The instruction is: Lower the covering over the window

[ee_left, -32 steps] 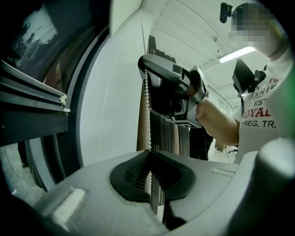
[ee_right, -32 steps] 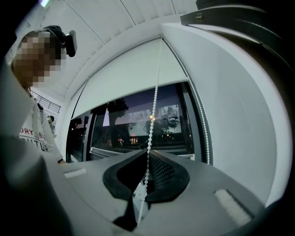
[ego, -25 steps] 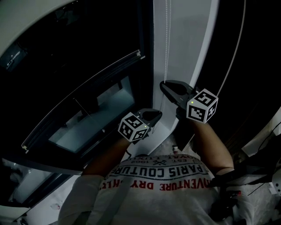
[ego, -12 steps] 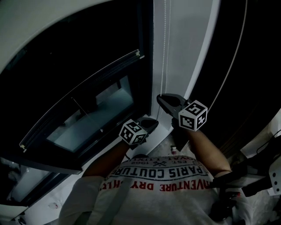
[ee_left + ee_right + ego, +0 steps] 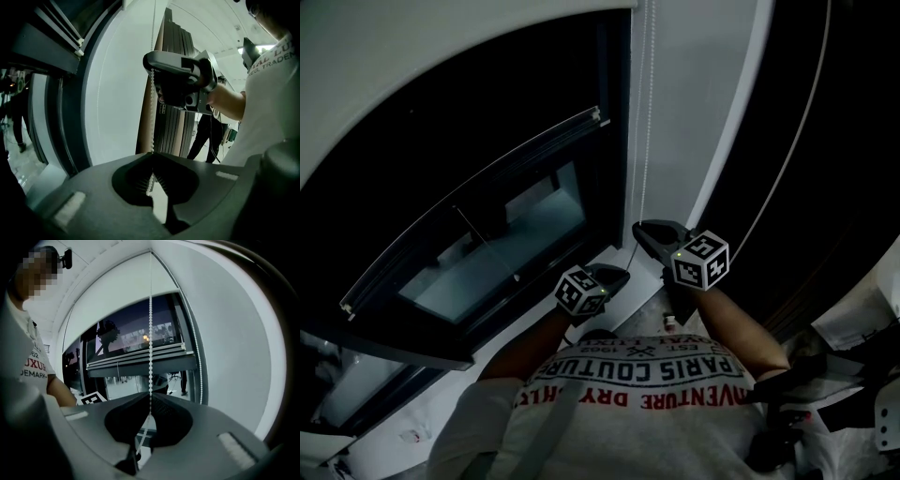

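- Left hand-held gripper (image 5: 621,274): jaws pinched together on the white beaded cord (image 5: 643,141). It sits low beside the dark-framed window (image 5: 487,141), lower in the head view than a second ago.
- Right hand-held gripper (image 5: 641,231): jaws clamped on the same cord, just above the left one. It has also come down.
- White roller blind (image 5: 412,75): its bottom edge reaches further down the window than before. The upper glass is covered; the lower glass is still exposed.
- Cord: hangs taut along the pale wall right of the window and runs into both sets of jaws.
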The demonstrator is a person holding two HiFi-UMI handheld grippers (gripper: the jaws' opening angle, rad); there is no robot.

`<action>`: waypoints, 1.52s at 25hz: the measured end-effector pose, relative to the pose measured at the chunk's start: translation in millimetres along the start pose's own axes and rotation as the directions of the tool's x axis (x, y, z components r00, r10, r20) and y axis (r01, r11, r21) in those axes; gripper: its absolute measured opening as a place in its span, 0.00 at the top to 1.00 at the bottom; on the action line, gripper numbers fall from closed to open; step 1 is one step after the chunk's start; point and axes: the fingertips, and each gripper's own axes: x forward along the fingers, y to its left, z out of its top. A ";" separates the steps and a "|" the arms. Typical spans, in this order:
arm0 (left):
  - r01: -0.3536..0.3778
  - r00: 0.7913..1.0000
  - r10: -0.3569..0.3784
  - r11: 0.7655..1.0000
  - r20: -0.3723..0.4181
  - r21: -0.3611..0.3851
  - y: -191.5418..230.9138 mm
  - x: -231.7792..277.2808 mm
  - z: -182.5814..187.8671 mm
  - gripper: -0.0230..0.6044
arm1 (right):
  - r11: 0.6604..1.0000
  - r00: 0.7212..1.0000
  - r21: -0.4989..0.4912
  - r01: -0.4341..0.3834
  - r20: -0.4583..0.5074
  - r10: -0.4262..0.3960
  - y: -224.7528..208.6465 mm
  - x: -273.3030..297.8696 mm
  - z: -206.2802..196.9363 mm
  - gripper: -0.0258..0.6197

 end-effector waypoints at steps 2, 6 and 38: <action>-0.006 1.000 0.006 1.000 0.000 0.018 -0.2 -1.0 -4.6 0.95 | 1.000 1.000 0.004 0.004 -0.001 -0.004 -0.7 1.3 -6.0 0.94; -0.041 0.997 0.042 0.999 0.067 -0.011 8.1 -16.5 2.7 0.86 | 1.000 1.000 0.024 0.013 -0.003 -0.013 -2.8 1.2 -16.8 0.94; 0.070 0.908 -0.114 0.990 0.404 0.124 -11.3 -110.9 312.7 0.95 | 0.999 1.000 0.048 -0.010 0.023 0.009 14.8 4.7 -20.9 0.94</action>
